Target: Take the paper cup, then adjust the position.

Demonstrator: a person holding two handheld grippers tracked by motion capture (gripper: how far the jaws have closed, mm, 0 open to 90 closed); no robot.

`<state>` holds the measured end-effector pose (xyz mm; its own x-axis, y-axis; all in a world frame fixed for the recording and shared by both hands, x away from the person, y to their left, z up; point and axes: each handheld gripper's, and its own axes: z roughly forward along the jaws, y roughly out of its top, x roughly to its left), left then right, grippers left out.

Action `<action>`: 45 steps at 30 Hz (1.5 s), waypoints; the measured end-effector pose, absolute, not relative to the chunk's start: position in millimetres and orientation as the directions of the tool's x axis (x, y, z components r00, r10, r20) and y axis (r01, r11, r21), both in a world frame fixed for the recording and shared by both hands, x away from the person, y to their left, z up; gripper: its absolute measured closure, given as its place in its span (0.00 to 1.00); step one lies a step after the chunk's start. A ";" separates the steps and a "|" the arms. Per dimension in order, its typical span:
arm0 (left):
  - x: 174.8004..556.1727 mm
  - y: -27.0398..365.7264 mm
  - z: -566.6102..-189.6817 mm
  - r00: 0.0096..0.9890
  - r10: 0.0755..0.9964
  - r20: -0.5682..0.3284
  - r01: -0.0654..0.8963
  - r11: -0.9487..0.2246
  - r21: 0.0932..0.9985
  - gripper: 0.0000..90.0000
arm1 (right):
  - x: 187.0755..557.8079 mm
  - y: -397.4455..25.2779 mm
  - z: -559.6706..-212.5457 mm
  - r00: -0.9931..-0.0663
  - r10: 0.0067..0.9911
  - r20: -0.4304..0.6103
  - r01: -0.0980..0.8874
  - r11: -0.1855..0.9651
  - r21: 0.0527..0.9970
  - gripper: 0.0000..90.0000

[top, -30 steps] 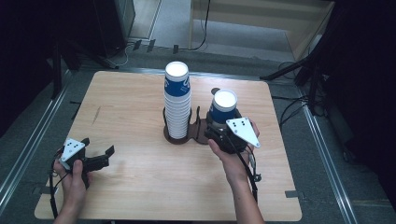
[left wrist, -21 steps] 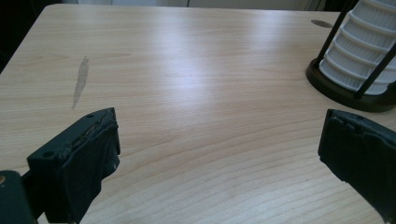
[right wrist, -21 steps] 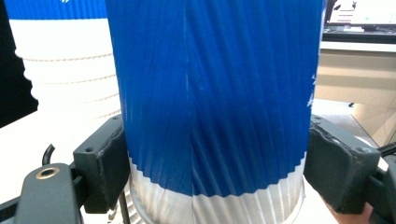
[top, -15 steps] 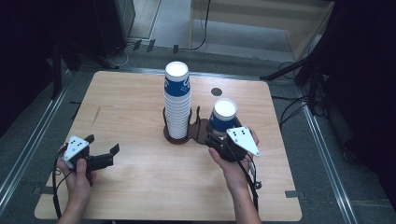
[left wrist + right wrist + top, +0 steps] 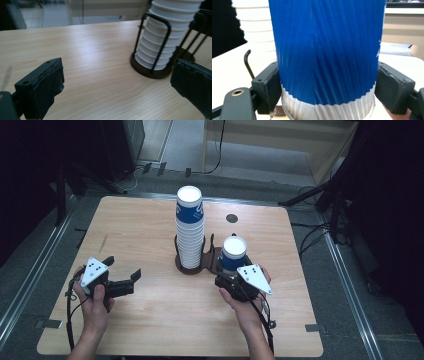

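A tall stack of blue-and-white paper cups [image 5: 190, 227] stands in a dark wire holder [image 5: 186, 265] at the table's middle. Just right of it, my right gripper [image 5: 231, 272] is shut on a single blue cup [image 5: 234, 254]. In the right gripper view both pads press the ribbed sides of the blue cup [image 5: 327, 50], near its white lower band, with the right gripper [image 5: 327, 87] around it. My left gripper [image 5: 122, 268] rests open at the front left. In the left gripper view the left gripper [image 5: 117, 85] has nothing between its jaws and faces the stack [image 5: 163, 37].
The wooden table [image 5: 140, 230] has a small dark round hole [image 5: 231, 218] near its far edge. The holder's second wire loop [image 5: 212, 251] rises beside the held cup. Metal rails run along the floor on both sides, and cables lie beyond the table.
My right gripper has carried the single cup toward the table's front edge and slightly left. The left gripper has shifted a little to the right and stays open.
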<state>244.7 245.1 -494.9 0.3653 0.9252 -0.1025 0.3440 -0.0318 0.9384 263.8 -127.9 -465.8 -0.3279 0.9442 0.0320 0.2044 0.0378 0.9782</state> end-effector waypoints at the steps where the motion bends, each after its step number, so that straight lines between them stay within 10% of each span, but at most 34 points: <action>1: 246.8 241.5 -496.5 0.388 0.915 -0.113 0.354 -0.035 0.935 0.00 | 263.0 -126.5 -467.1 -0.331 0.943 0.030 0.205 0.041 0.978 0.19; 45: 242.3 197.0 -471.1 0.653 0.744 -0.139 0.376 -0.159 0.913 0.00 | 247.1 -70.4 -516.9 -0.395 0.832 -0.390 0.110 0.464 0.879 0.19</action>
